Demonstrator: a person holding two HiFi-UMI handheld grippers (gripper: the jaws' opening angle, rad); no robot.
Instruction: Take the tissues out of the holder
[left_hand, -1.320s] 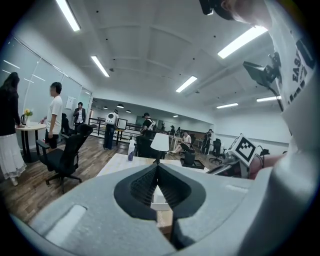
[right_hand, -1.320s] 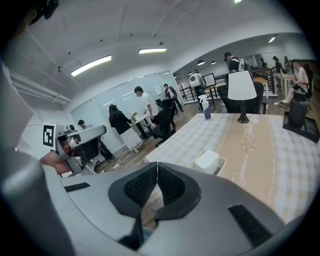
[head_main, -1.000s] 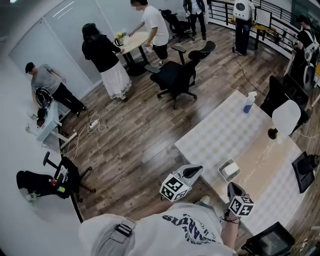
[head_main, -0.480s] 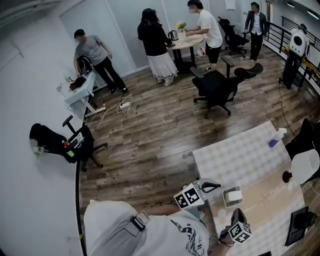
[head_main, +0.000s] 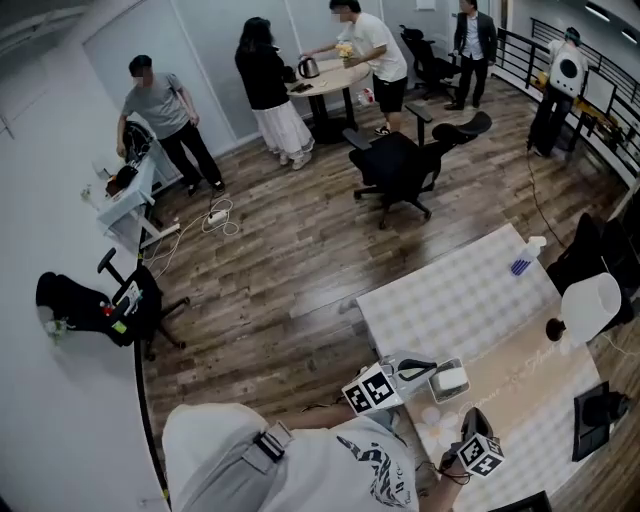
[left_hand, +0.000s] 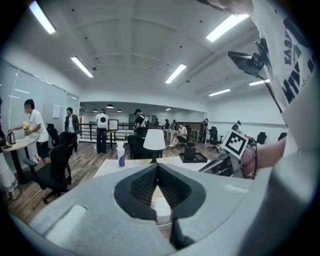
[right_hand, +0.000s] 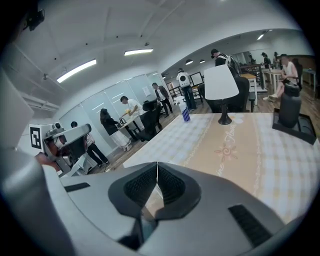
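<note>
The tissue holder is a small grey open box with white tissues in it, near the table's near-left corner. In the left gripper view the white tissues show just beyond and below the jaw tips. My left gripper is shut, with nothing between its pads, and its tips are at the holder's left side. My right gripper hovers over the beige table runner just nearer than the holder, also shut and holding nothing. The left gripper and the right gripper each show their jaw tips meeting.
The checked table carries a white lamp, a blue-striped spray bottle at its far corner and a black device at the right. A black office chair stands on the wood floor. Several people stand far back.
Both grippers have moved forward over the table edge toward the holder. The left one's tips now sit right beside it. Both stayed shut.
</note>
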